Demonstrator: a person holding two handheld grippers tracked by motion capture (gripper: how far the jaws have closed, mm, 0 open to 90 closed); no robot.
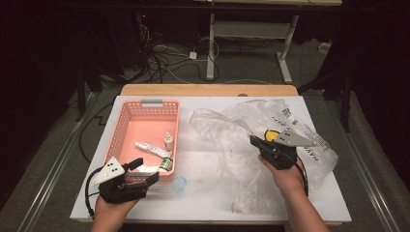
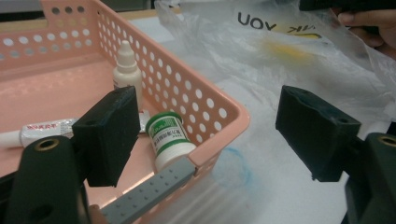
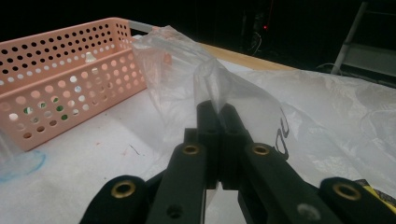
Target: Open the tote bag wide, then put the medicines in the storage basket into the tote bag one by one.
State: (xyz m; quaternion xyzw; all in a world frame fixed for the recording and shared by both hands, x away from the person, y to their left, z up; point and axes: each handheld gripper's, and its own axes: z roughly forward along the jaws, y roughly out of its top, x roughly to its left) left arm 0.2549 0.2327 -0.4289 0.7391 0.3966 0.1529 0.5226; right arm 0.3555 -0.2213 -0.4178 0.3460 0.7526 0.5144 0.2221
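Note:
A pink perforated basket (image 1: pixel 126 126) lies on the table's left half and holds a white tube (image 1: pixel 150 149), a small dropper bottle (image 1: pixel 168 141) and a green-capped white jar (image 1: pixel 167 163). My left gripper (image 1: pixel 148 169) stands open at the basket's near right corner (image 2: pixel 229 114), one jaw inside beside the jar (image 2: pixel 169 137) and one outside; neither pad presses on anything. On the right, a crumpled clear plastic bag (image 1: pixel 241 118) is spread out. My right gripper (image 1: pixel 252 140) is shut on a raised fold of the bag (image 3: pixel 187 79).
A small clear round piece with a blue rim (image 1: pixel 180 183) sits on the white tabletop (image 1: pixel 203 203) just right of the basket's near corner. Something yellow (image 1: pixel 270 135) shows by the right gripper. A grey handle (image 2: pixel 149 193) runs along the basket's near rim.

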